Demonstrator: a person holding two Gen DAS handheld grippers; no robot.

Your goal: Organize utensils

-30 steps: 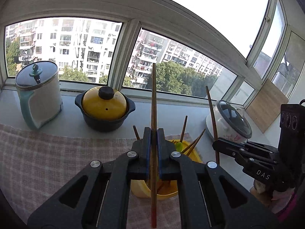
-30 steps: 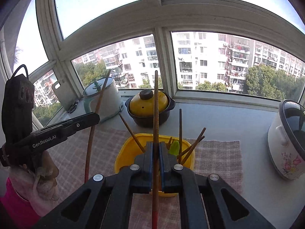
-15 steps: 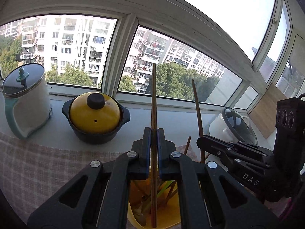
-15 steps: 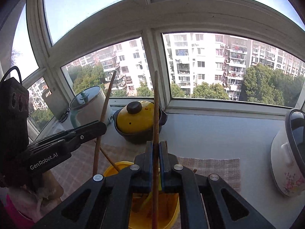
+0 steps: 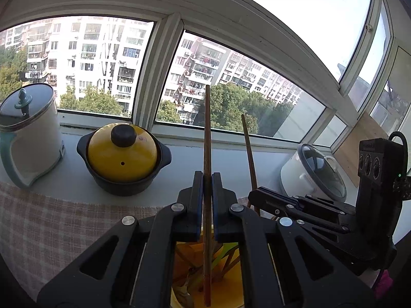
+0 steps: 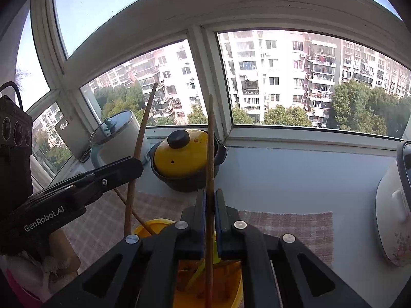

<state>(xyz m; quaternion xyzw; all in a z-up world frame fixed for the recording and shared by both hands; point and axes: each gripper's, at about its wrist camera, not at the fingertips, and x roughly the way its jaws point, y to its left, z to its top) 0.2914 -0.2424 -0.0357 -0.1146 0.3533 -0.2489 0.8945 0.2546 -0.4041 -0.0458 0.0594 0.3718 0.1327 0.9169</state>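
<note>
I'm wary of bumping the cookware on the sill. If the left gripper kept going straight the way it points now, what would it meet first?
Probably the window, not a pot: the left gripper, shut on a chopstick, aims between the yellow-lidded pot and the white cooker. Depth is unclear; the sill may come first.

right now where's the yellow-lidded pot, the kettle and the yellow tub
yellow-lidded pot (image 5: 122, 155), left wrist view, on its yellow lid
kettle (image 5: 30, 138), left wrist view, on its white body
yellow tub (image 6: 150, 227), right wrist view, on its rim
</note>
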